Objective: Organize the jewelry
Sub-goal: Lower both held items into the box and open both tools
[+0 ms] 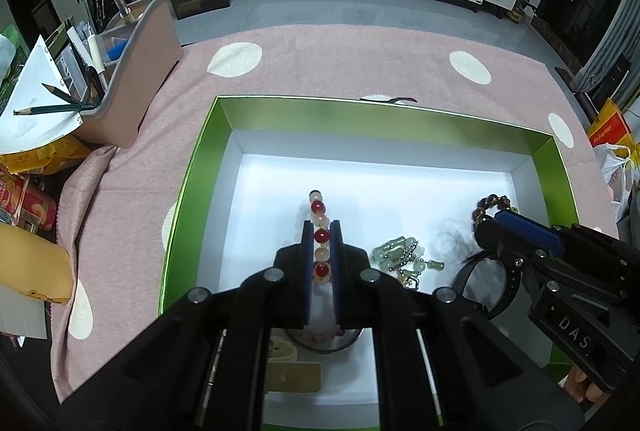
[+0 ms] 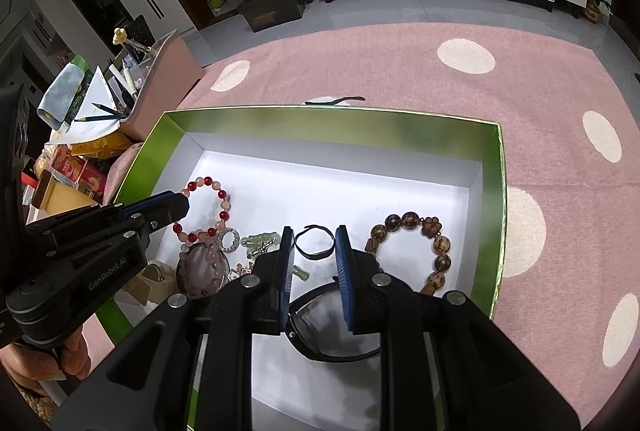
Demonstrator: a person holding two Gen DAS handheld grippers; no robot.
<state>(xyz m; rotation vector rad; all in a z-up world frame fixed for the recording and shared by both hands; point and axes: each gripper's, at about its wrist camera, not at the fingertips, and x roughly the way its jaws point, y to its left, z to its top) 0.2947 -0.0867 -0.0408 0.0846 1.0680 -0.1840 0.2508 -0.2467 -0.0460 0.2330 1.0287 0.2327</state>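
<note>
A green box (image 1: 360, 111) with a white inside holds the jewelry. My left gripper (image 1: 322, 231) is shut on a bracelet of red and pale beads (image 1: 317, 207), whose loop hangs out over the box floor in the right wrist view (image 2: 222, 205). My right gripper (image 2: 314, 247) is shut on the black-rimmed glasses (image 2: 332, 323), whose rim sits deep between the pads. A thin black ring (image 2: 314, 243) lies on the floor beyond its tips. A brown bead bracelet (image 2: 416, 247), a green jade piece (image 1: 396, 255) and a pink bead string (image 2: 202, 271) lie around.
The box rests on a pink cloth with white dots (image 1: 360, 59). A pink caddy of pens and pencils (image 1: 136, 71) stands at the back left, with snack packets (image 1: 36, 199) beside it. A small dark object (image 1: 400, 100) lies just behind the box. A person's hand (image 2: 60, 363) grips the left handle.
</note>
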